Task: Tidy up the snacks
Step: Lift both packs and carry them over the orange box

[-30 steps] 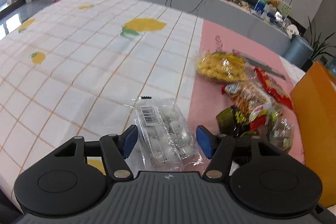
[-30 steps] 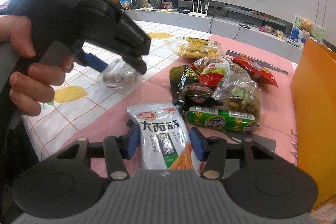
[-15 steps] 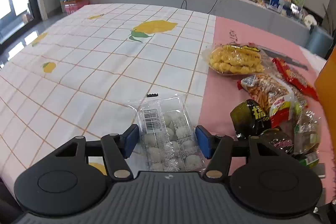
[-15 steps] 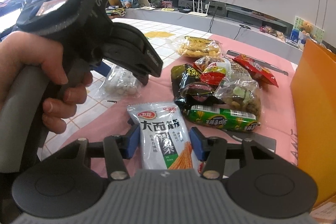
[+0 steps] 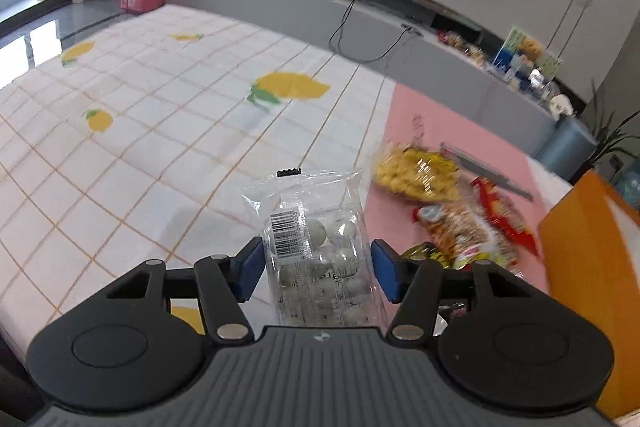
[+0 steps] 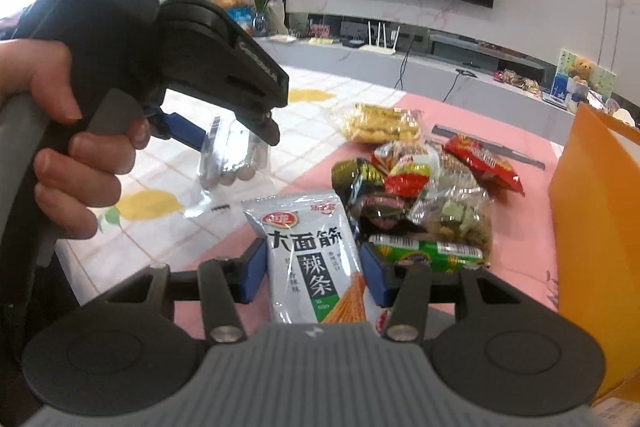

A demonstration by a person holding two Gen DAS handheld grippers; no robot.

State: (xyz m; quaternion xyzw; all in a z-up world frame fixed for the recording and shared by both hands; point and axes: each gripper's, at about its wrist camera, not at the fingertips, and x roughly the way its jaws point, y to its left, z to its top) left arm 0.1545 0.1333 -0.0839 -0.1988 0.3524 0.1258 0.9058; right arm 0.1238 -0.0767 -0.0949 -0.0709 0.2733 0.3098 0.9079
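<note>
Clear bag of white balls point(image 5: 316, 251) now hangs up off the table, left gripper point(image 5: 316, 267) still closing on it, while the right gripper point(image 6: 314, 273) squeezes the grey snack bag point(image 6: 312, 255), so both can go away.

The desk point(image 5: 168, 131) wears a checked lemon-print cloth point(image 5: 120, 163) beside a pink mat point(image 5: 404, 131). On the mat lies a snack pile point(image 6: 420, 195), with an orange box point(image 6: 596, 219) at the right edge.
</note>
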